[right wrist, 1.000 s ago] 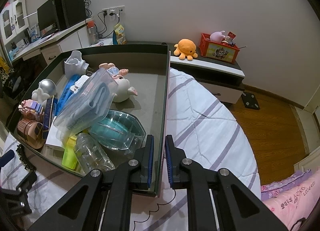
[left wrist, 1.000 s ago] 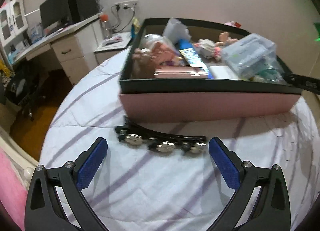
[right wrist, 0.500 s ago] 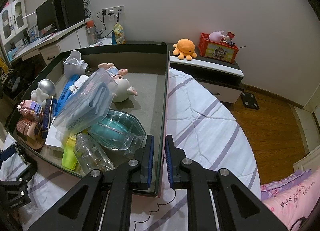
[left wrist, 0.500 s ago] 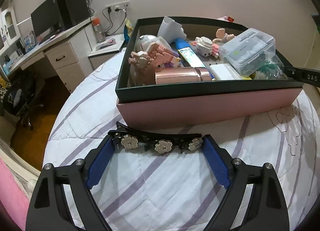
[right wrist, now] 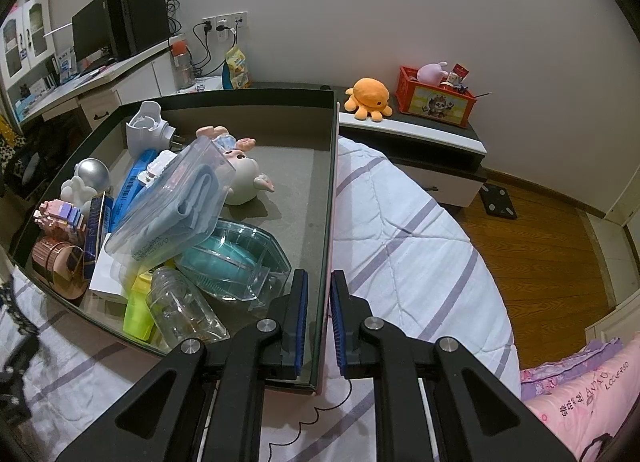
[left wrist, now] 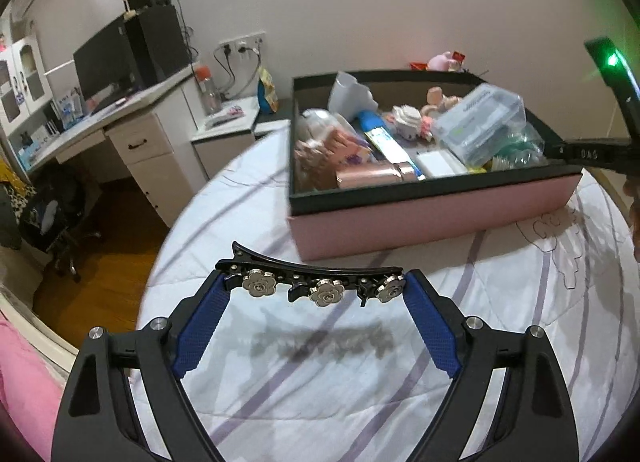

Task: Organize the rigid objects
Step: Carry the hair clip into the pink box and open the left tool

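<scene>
My left gripper (left wrist: 318,292) now spans the long black hair clip with three silver flower studs (left wrist: 316,282) end to end, its blue pads (left wrist: 200,332) touching both tips; half a second ago the clip lay on the striped white bedspread (left wrist: 320,402), and its shadow below now suggests it has been lifted clear. The jaws stand wide, closed only as far as the clip's length allows. I judge the pick complete and the carry toward the box as the step in hand; a grip on the two tips alone could let the clip pivot or slip.

Ahead and to the right of that gripper sits the shallow pink box with black lining (left wrist: 432,218), crowded with toys and clear cases. My right gripper (right wrist: 318,294) has its jaws nearly closed on the box's right wall, one pad inside, one outside, unchanged over the last second, so the box is steadied for the drop. Beyond it, open grey floor (right wrist: 296,190) inside the box offers a landing place.
</scene>
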{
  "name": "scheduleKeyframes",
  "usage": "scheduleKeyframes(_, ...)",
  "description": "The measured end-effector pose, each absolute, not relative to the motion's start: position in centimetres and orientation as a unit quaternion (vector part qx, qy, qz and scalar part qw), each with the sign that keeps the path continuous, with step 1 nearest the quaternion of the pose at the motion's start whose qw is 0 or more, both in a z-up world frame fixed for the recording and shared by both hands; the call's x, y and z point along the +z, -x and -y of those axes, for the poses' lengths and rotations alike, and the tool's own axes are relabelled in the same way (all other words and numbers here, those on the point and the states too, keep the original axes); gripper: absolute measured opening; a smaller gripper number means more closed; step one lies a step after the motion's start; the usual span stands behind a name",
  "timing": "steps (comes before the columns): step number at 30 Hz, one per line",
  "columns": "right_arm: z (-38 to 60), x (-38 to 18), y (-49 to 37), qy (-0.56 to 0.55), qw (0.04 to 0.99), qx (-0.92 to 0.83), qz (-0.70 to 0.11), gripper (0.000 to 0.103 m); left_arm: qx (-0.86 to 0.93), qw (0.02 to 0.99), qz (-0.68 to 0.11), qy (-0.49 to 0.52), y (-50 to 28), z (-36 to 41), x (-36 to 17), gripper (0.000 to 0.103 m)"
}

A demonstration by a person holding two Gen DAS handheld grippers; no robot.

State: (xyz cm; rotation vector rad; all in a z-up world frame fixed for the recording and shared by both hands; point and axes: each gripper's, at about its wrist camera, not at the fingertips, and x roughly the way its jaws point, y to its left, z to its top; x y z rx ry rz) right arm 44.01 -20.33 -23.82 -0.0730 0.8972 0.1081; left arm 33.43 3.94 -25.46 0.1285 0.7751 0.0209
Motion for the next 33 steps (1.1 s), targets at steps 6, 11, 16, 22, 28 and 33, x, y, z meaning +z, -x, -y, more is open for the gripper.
scheduleKeyframes(6, 20.5, -23.7, -44.0, 0.037, 0.899, 0.050, -0.434, 0.013, 0.038, 0.930, -0.361, -0.060, -32.7, -6.2, -23.7, 0.089)
scheduleKeyframes(11, 20.6, -23.8, -44.1, 0.038, 0.898, 0.049, -0.435, 0.013, 0.048, 0.933, -0.353, -0.055, -33.1, -7.5, -22.6, 0.089)
scheduleKeyframes(16, 20.4, -23.7, -44.0, 0.040, 0.898, 0.046, -0.436, 0.012, 0.050, 0.933, -0.352, -0.052, -33.9, -7.7, -22.4, 0.089)
scheduleKeyframes(22, 20.4, -23.7, -44.1, 0.039, 0.898, 0.046, -0.436, 0.012, 0.050, 0.936, -0.344, -0.056, -34.7, -7.2, -21.5, 0.089)
scheduleKeyframes(28, 20.4, -23.7, -44.0, 0.037, 0.898, 0.047, -0.436, 0.012, 0.020, 0.947, -0.315, -0.066, -36.9, -5.1, -18.0, 0.089)
scheduleKeyframes(33, 20.6, -23.7, -44.0, 0.033, 0.898, 0.049, -0.437, 0.013, -0.017, 0.947, -0.310, -0.081, -40.4, -1.9, -16.5, 0.089)
